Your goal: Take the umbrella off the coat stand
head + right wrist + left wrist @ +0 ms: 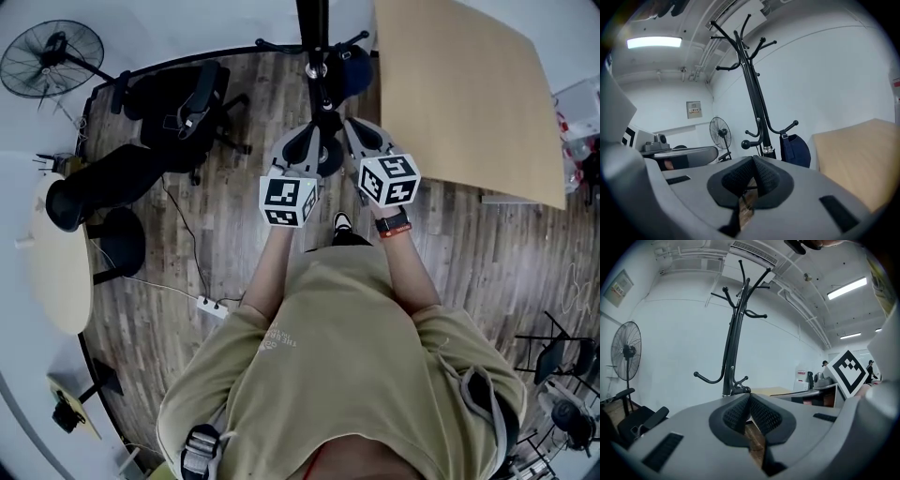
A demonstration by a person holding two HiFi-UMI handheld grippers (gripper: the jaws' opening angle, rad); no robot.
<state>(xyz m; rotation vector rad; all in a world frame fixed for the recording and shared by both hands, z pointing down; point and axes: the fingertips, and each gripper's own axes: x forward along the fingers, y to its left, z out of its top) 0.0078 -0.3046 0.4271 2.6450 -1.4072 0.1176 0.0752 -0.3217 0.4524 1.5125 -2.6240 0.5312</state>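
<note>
The black coat stand rises straight in front of me, and both grippers point at its pole. A navy folded umbrella hangs by its strap from a low hook on the stand's right side; it also shows as a dark blue shape in the head view. My left gripper is shut and empty, just left of the pole. My right gripper is shut and empty too, a short way before the umbrella. The left gripper view does not show the umbrella.
A light wooden table stands right of the stand. To the left are a black office chair, a standing fan, a black stool and a round pale table. A power strip and its cable lie on the wooden floor.
</note>
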